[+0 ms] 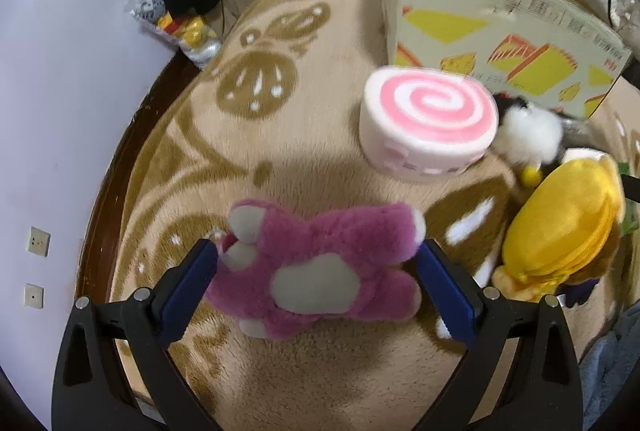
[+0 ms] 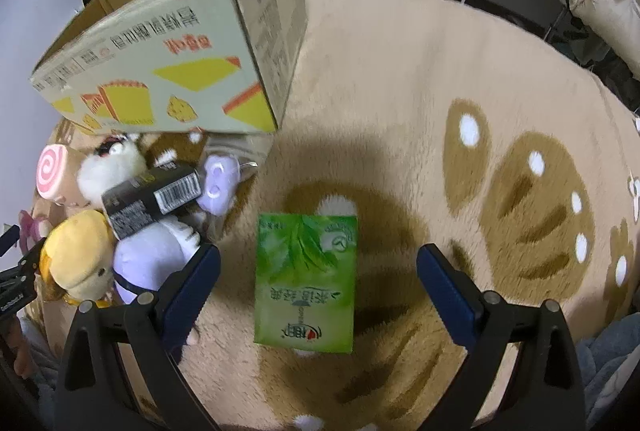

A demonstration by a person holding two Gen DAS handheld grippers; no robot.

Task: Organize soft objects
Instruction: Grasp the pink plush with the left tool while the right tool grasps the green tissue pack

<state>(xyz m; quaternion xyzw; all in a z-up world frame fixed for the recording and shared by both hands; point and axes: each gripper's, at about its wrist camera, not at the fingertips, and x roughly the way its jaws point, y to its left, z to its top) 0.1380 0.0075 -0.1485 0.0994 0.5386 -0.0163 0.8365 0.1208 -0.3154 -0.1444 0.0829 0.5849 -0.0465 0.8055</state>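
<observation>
Pink plush bear (image 1: 316,271) is bracketed between spread left gripper (image 1: 318,251) jaws, long axis across them, cardboard box (image 1: 492,27) beyond. Right gripper (image 2: 318,259) is also spread, holding nothing.

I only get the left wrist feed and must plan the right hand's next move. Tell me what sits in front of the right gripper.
Observer: A green carton lies flat on the rug, between the open fingers of the right gripper, untouched.
Operator: Report anything hard among the plush toys.
Observer: A black box with a barcode rests on the white plush.
Operator: Say where the cardboard box stands.
Observer: The cardboard box stands beyond the pile, its top open.
</observation>
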